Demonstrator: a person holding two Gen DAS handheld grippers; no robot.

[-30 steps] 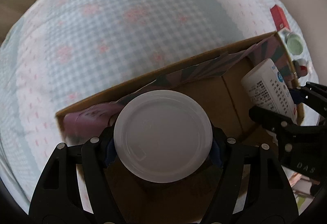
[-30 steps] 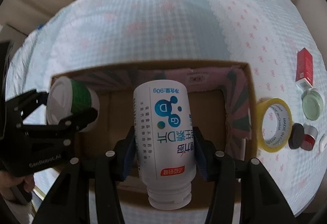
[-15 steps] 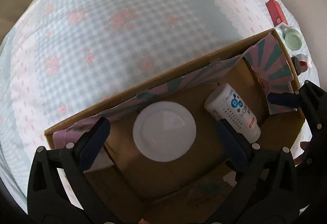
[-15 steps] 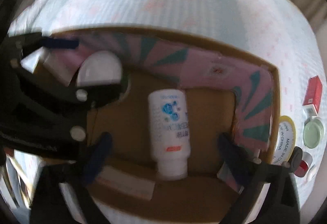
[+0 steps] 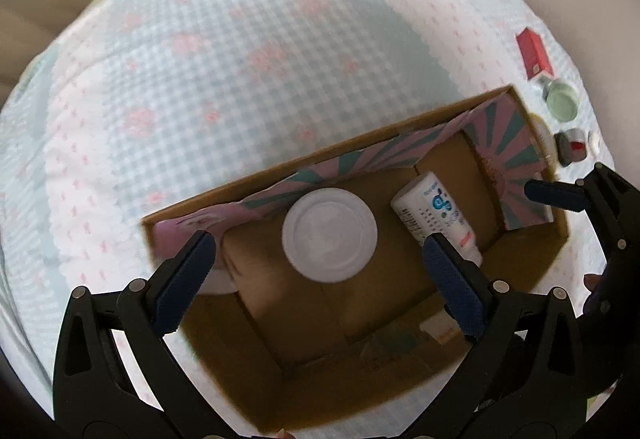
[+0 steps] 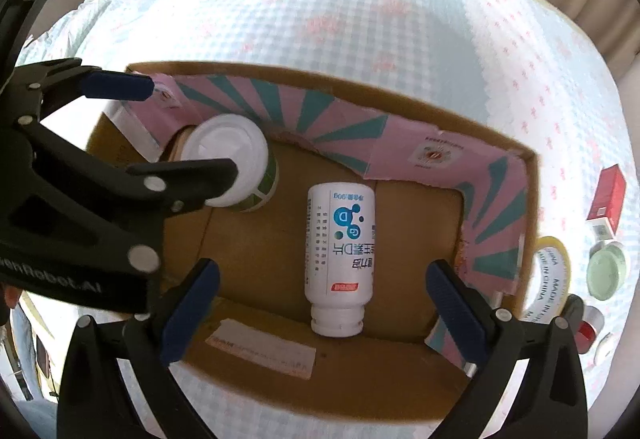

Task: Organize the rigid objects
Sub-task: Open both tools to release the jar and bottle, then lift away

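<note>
An open cardboard box (image 5: 188,209) (image 6: 496,149) with pink and teal flaps stands on the checked cloth. A white-lidded jar (image 5: 329,235) (image 6: 232,167) with a green label stands upright in its left part. A white pill bottle (image 5: 436,217) (image 6: 340,259) lies on its side on the box floor. My left gripper (image 5: 320,271) is open and empty above the jar. My right gripper (image 6: 324,307) is open and empty above the bottle. The left gripper's fingers (image 6: 116,87) also show in the right wrist view.
Right of the box lie a yellow tape roll (image 6: 550,283), a red carton (image 5: 534,53) (image 6: 608,199), a pale green round tin (image 5: 562,105) (image 6: 606,275) and a small red-and-silver jar (image 5: 574,147) (image 6: 588,325). The checked cloth (image 5: 240,59) stretches behind the box.
Both grippers opened and let go: the jar now stands in the box and the bottle lies in it. Both grippers have pulled back and up from the box.
</note>
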